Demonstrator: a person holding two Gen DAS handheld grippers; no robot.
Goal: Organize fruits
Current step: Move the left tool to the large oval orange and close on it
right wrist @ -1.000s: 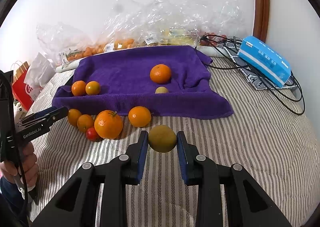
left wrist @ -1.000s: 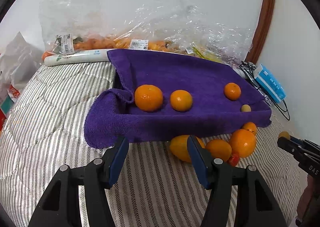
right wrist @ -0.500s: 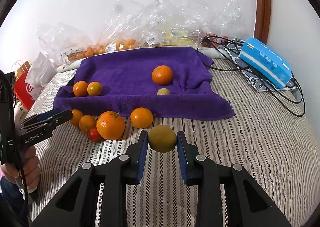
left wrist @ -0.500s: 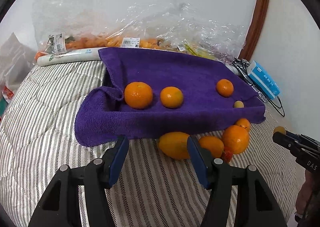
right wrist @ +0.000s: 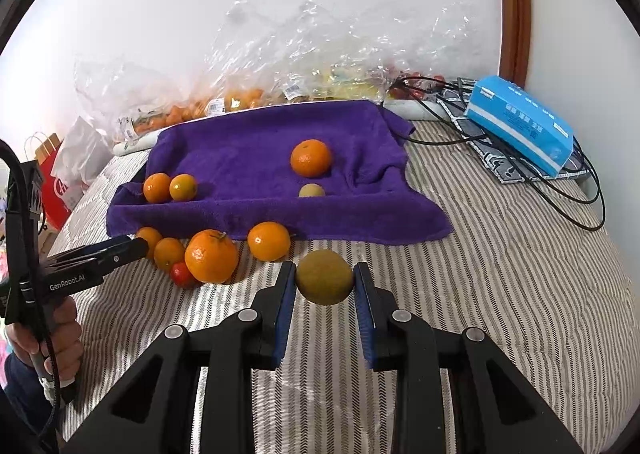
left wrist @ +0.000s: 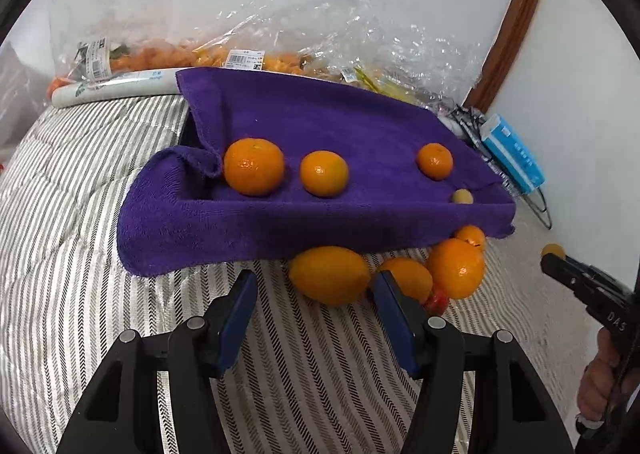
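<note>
A purple towel (left wrist: 320, 122) (right wrist: 248, 142) lies on a striped bed and carries three oranges (left wrist: 253, 166) (right wrist: 311, 158) and a small yellowish fruit (left wrist: 462, 196) (right wrist: 311, 190). In front of it lie loose fruits: an oval orange fruit (left wrist: 328, 274), a large orange (right wrist: 211, 256) (left wrist: 456, 268), smaller oranges (right wrist: 269, 241) and a small red fruit (right wrist: 182, 274). My left gripper (left wrist: 316, 314) (right wrist: 136, 246) is open, and the oval fruit sits between its fingertips with the pads apart from it. My right gripper (right wrist: 324, 286) (left wrist: 556, 258) is shut on a yellow-green round fruit (right wrist: 324, 277), held above the bedcover.
Clear plastic bags (right wrist: 280, 66) with more fruit are piled along the wall behind the towel. A blue box (right wrist: 520, 126) and black cables (right wrist: 560, 190) lie at the right. A red paper bag (right wrist: 56, 190) stands at the left edge. A person's hand (right wrist: 60, 334) holds the left gripper.
The left gripper has swung so that the oval orange fruit now lies centred between its fingertips. The right gripper has held still with the yellow-green fruit.
</note>
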